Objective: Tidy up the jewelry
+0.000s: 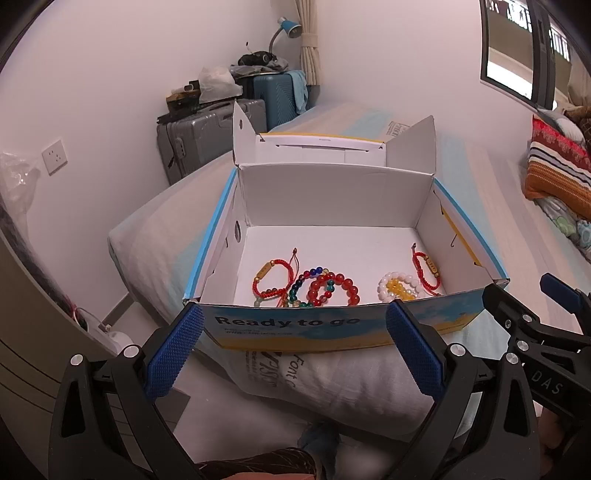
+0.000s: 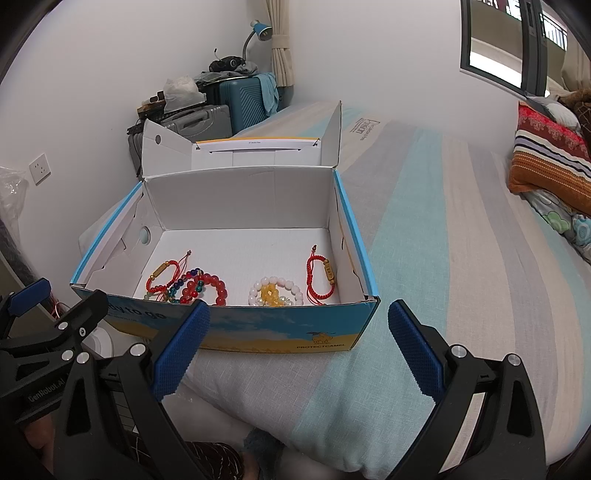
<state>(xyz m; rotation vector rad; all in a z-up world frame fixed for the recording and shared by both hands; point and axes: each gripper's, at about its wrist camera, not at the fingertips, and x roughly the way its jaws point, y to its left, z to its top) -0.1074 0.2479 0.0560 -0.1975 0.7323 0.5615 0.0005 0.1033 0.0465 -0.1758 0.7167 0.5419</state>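
An open cardboard box [image 1: 288, 326] [image 2: 258, 325] with a blue and yellow outside stands on the bed. On its white floor lie several bracelets: a red cord bracelet with a gold tube [image 1: 267, 278] [image 2: 162, 275], a multicoloured bead bracelet [image 1: 306, 284] [image 2: 184, 282] and a red bead bracelet [image 1: 338, 290] [image 2: 212, 286] at the left, a white bead bracelet [image 1: 397, 286] [image 2: 275, 290] over yellow beads [image 1: 399, 290] [image 2: 271, 293], and a second red cord bracelet [image 1: 428, 271] [image 2: 321, 277] at the right. My left gripper [image 1: 293, 354] and right gripper [image 2: 297, 352] are both open and empty, just short of the box's near wall.
The box sits on a striped bedsheet [image 2: 443, 258] near the bed's corner. Suitcases [image 1: 210, 136] piled with items stand by the far wall under a blue lamp [image 1: 286, 27]. A striped pillow [image 1: 557, 166] lies at the right. A window [image 2: 509, 44] is upper right.
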